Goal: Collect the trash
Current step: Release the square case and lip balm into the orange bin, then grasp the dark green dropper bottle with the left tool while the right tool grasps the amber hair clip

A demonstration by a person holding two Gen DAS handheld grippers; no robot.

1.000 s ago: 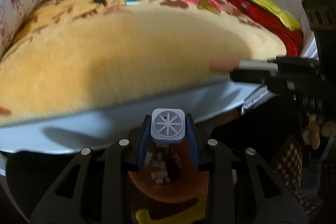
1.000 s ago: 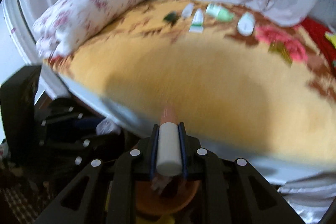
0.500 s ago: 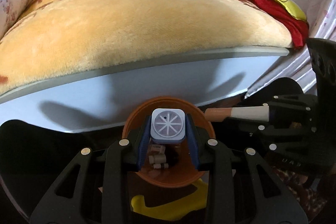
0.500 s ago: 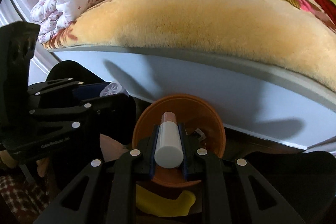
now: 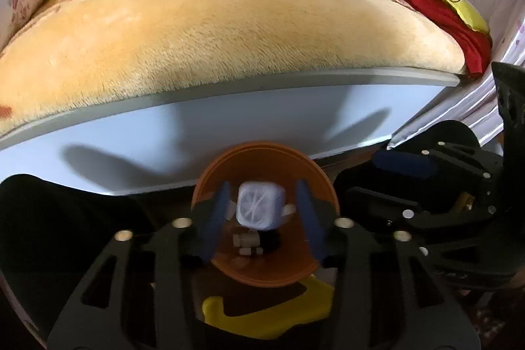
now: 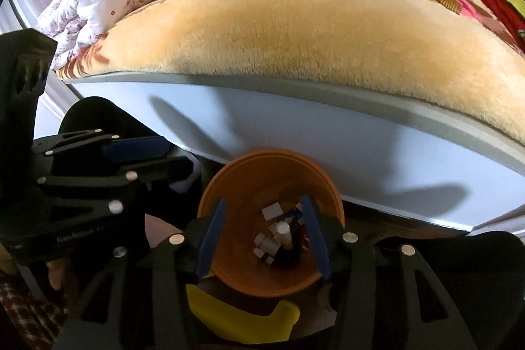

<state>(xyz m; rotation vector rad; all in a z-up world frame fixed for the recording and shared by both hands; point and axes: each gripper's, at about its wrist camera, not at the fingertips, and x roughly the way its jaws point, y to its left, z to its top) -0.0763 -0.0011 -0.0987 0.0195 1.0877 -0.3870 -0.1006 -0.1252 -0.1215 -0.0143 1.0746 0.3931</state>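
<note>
One orange bin (image 5: 262, 271), round, lower centre of both wrist views, holding small white scraps. Left gripper (image 5: 262, 218): jaws just opened, apart; pale square container (image 5: 261, 209), blurred, loose between them over the bin, where half a second ago it was clamped. Right gripper (image 6: 262, 232): jaws just opened, apart, nothing between; its white tube (image 6: 284, 233) now lies inside the bin.

Both grippers are pointed steeply downward, side by side; the jaws of the left gripper (image 5: 262, 218) and right gripper (image 6: 262, 235) have just been opened, with nothing gripped.
</note>
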